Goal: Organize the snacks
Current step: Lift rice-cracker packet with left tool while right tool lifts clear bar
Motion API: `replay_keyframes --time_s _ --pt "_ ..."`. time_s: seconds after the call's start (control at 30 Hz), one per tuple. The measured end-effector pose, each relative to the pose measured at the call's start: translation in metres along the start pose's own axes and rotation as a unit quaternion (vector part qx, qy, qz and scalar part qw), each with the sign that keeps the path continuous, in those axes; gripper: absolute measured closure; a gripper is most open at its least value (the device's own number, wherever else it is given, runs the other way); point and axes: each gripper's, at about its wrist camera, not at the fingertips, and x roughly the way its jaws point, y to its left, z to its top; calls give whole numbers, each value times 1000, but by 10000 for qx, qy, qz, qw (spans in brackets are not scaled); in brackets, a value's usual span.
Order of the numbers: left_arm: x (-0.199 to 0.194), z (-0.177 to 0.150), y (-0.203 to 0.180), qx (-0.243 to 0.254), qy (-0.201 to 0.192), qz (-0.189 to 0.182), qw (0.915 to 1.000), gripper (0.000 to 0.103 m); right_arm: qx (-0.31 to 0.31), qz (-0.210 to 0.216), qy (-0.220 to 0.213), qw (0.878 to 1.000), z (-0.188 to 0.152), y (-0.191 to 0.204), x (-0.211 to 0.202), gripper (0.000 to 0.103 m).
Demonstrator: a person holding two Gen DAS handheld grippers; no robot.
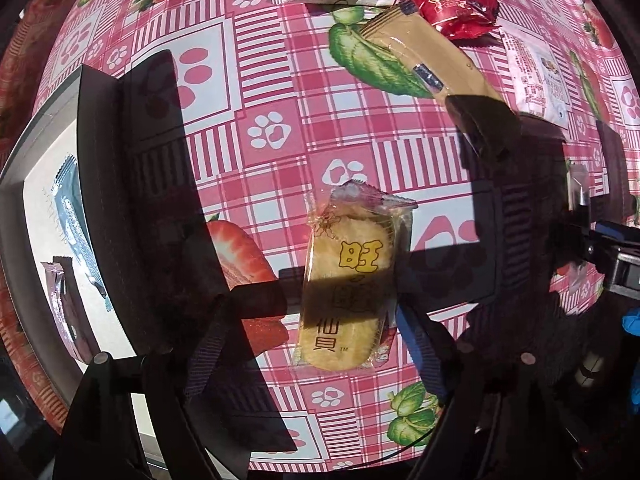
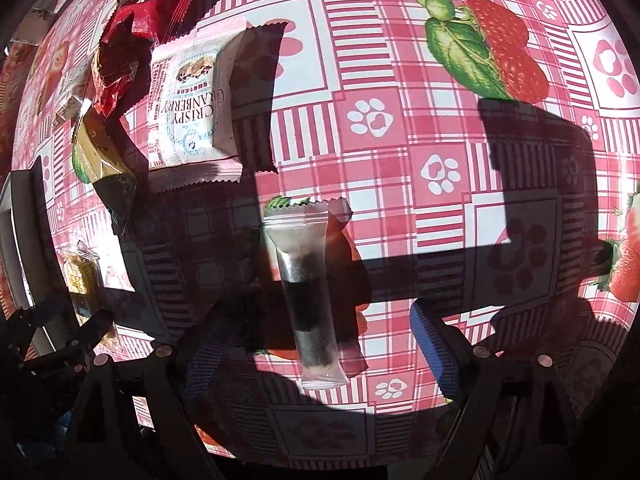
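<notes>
A yellow rice cracker packet (image 1: 348, 280) lies flat on the pink strawberry tablecloth (image 1: 280, 120). My left gripper (image 1: 316, 332) is open and points straight down, its fingers on either side of the packet without pressing it. A clear packet with a dark stick inside (image 2: 310, 292) lies lengthwise between the fingers of my right gripper (image 2: 320, 340), which is open and straddles it with room on both sides. Hard shadows from both tools cross the two packets.
A box with a white floor (image 1: 40, 208) stands at the left, holding a silver-blue packet (image 1: 76, 232) and a brown packet (image 1: 66, 312). Loose snacks lie beyond: a Crispy Cranberry packet (image 2: 188, 112), red packets (image 2: 132, 32), a gold-brown packet (image 1: 432, 56).
</notes>
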Motion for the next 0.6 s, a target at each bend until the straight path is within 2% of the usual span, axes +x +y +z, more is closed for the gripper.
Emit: replay_keyframes --time_s 0.03,0.1,0.27,0.37,0.4,0.5,0.53,0.6 --pt "2 -1 -2 45 26 13 10000 12 -21 -1 18 10000 0 1 3 0" --pt "12 0 -1 46 230 18 9997 0 -94 -273 39 9996 -2 6 7 0" --pt "14 -2 2 16 108 -43 9999 0 -144 -299 -113 9994 -10 7 6 0" --pt "15 -4 -1 33 37 -42 10000 0 -151 -311 -212 9992 -28 26 5 0" --pt "15 -6 -1 33 15 -43 10000 0 -145 -315 -230 9991 -32 49 14 0" --pt "14 0 0 37 -47 -45 10000 0 -148 -319 -227 9991 -37 54 16 0" --pt "0 -14 2 29 -74 -45 10000 0 -159 -325 -209 9991 -52 70 9 0" --pt "3 -15 2 23 -124 -46 9999 0 -156 -328 -137 9992 -14 93 36 0"
